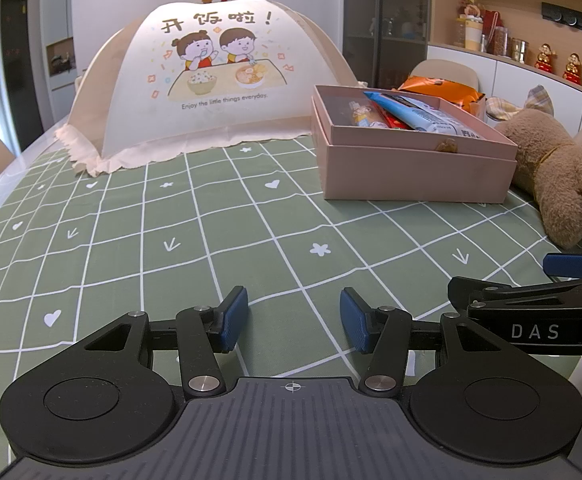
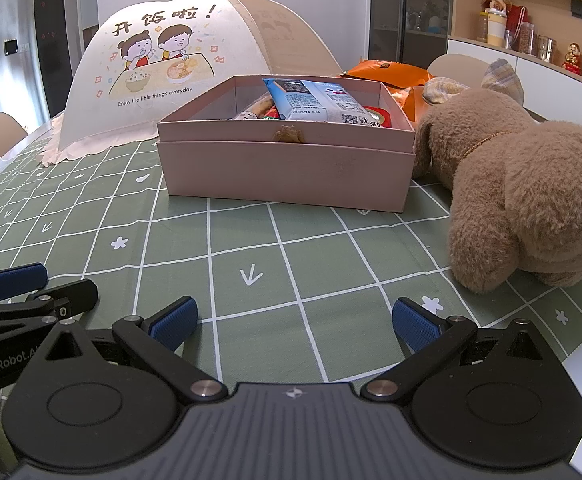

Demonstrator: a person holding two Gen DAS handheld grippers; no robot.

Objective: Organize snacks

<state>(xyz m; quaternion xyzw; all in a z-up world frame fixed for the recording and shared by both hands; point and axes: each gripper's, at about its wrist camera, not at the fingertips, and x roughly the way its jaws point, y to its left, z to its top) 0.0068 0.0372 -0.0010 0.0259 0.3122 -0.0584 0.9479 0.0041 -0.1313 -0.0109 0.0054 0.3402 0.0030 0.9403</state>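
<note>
A pink open box (image 1: 415, 172) (image 2: 287, 176) stands on the green checked tablecloth and holds several snack packs, with a blue-and-white pack (image 1: 423, 114) (image 2: 311, 100) on top. An orange snack bag (image 1: 443, 90) (image 2: 387, 72) lies behind the box. My left gripper (image 1: 294, 320) is open and empty, low over the cloth, well short of the box. My right gripper (image 2: 295, 324) is open and empty, in front of the box. Each gripper shows at the edge of the other's view.
A brown plush dog (image 1: 559, 176) (image 2: 531, 184) lies right of the box. A mesh food cover (image 1: 211, 88) (image 2: 171, 72) with a cartoon print stands at the back left. Chairs and shelves surround the table (image 1: 171, 240).
</note>
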